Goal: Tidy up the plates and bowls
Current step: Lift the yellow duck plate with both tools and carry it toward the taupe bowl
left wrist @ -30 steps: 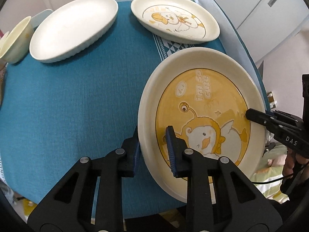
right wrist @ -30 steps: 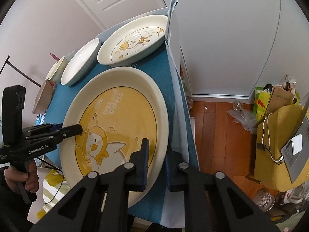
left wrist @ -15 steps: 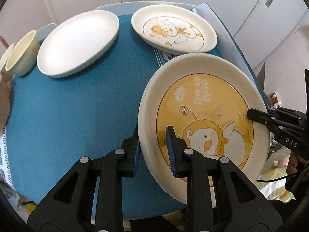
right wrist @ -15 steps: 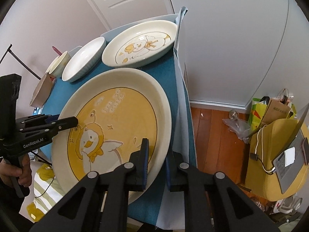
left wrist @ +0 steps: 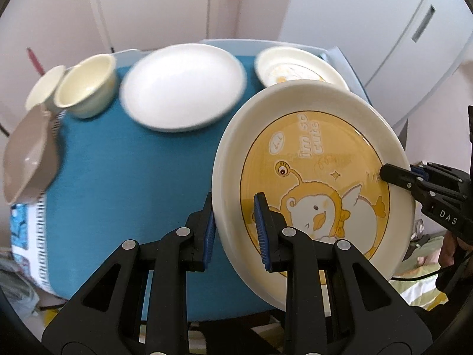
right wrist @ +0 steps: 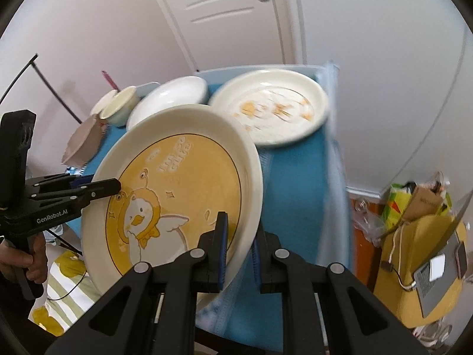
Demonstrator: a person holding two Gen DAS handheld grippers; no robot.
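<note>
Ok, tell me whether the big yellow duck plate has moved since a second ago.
Yes. The yellow duck plate has lifted off the blue tablecloth and gone toward the far end; its rim now overlaps the smaller duck plate.

Matte black plastic left gripper [left wrist: 233, 230] and right gripper [right wrist: 239, 254], silver screws, blue ribbed pads lining the fingers [left wrist: 261, 222], white "GenRobot.AI" and "DAS" lettering.
</note>
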